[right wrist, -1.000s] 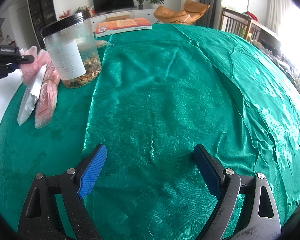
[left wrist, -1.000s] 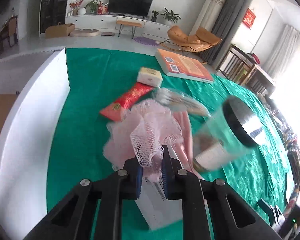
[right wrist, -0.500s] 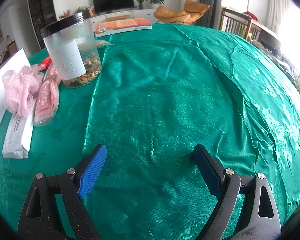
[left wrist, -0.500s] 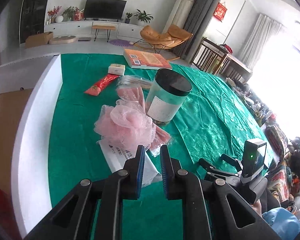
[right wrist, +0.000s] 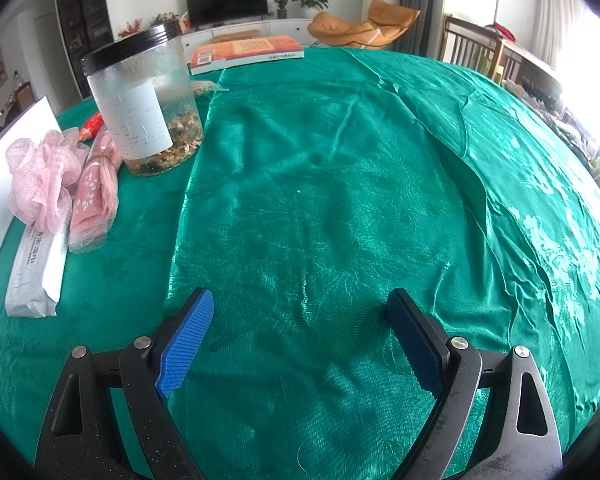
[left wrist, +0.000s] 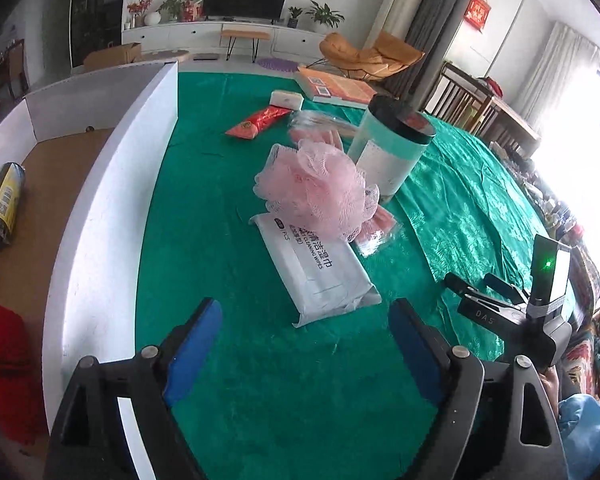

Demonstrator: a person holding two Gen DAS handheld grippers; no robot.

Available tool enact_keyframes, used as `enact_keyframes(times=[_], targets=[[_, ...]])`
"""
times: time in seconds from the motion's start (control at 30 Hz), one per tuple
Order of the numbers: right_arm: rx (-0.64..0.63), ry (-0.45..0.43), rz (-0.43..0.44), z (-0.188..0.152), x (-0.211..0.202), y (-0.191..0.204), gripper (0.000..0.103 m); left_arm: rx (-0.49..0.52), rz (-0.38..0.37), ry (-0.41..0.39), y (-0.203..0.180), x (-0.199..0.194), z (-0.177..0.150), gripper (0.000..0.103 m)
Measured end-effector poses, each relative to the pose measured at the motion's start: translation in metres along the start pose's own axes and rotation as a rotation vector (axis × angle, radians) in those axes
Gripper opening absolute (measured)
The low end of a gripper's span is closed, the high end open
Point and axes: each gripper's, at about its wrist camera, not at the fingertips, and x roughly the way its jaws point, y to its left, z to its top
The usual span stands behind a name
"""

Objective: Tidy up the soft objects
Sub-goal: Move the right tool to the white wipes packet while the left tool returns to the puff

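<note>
A pink mesh bath pouf [left wrist: 318, 190] rests on top of a white pack of cleaning wipes [left wrist: 320, 268] and a pink packet [left wrist: 374, 228] on the green tablecloth. It also shows at the left of the right wrist view [right wrist: 42, 178]. My left gripper [left wrist: 304, 344] is open and empty, pulled back from the pouf above the cloth. My right gripper [right wrist: 300, 336] is open and empty, low over bare cloth; it shows in the left wrist view [left wrist: 496, 300]. A white-walled box [left wrist: 108, 200] at the left holds a black roll [left wrist: 0, 204] and something red [left wrist: 4, 364].
A clear jar with a black lid [left wrist: 388, 152] stands just behind the pouf, also in the right wrist view [right wrist: 144, 100]. A red packet [left wrist: 258, 122], a small white box [left wrist: 286, 99] and an orange book [left wrist: 336, 88] lie farther back.
My left gripper let go of the pink pouf, drew back and opened wide. The pouf now lies on the wipes pack. The right gripper has not moved.
</note>
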Motion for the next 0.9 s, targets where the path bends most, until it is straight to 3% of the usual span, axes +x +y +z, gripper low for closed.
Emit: enact_keyframes(times=[0.17,0.27,0.33,0.4,0.53,0.6,0.77,0.9], targets=[[0.006,0.006,0.037,-0.002,-0.006,0.004,0.09,-0.003,-0.012,-0.062,0.002,-0.023,0.007,0.085],[0.026,0.015,0.336,0.0,-0.028,0.03,0.09,-0.023,-0.009,-0.135,0.007,-0.043,0.013,0.085],[-0.025,0.065,0.44,0.006,-0.033,0.068,0.09,-0.046,-0.004,-0.169,0.011,-0.053,0.017,0.085],[-0.065,0.13,0.486,0.016,-0.025,0.108,0.089,-0.065,-0.009,-0.186,0.014,-0.062,0.021,0.085],[-0.236,0.192,0.334,0.028,0.006,0.181,0.089,-0.048,-0.004,-0.21,0.014,-0.075,0.017,0.085],[-0.285,0.167,0.316,0.028,0.011,0.193,0.091,-0.031,0.001,-0.21,0.012,-0.076,0.014,0.085],[-0.333,0.167,0.309,0.011,-0.004,0.175,0.084,-0.014,-0.005,-0.19,0.007,-0.064,0.009,0.085],[-0.299,0.2,0.295,-0.012,-0.028,0.129,0.084,-0.008,-0.033,-0.17,-0.001,-0.052,0.008,0.085]])
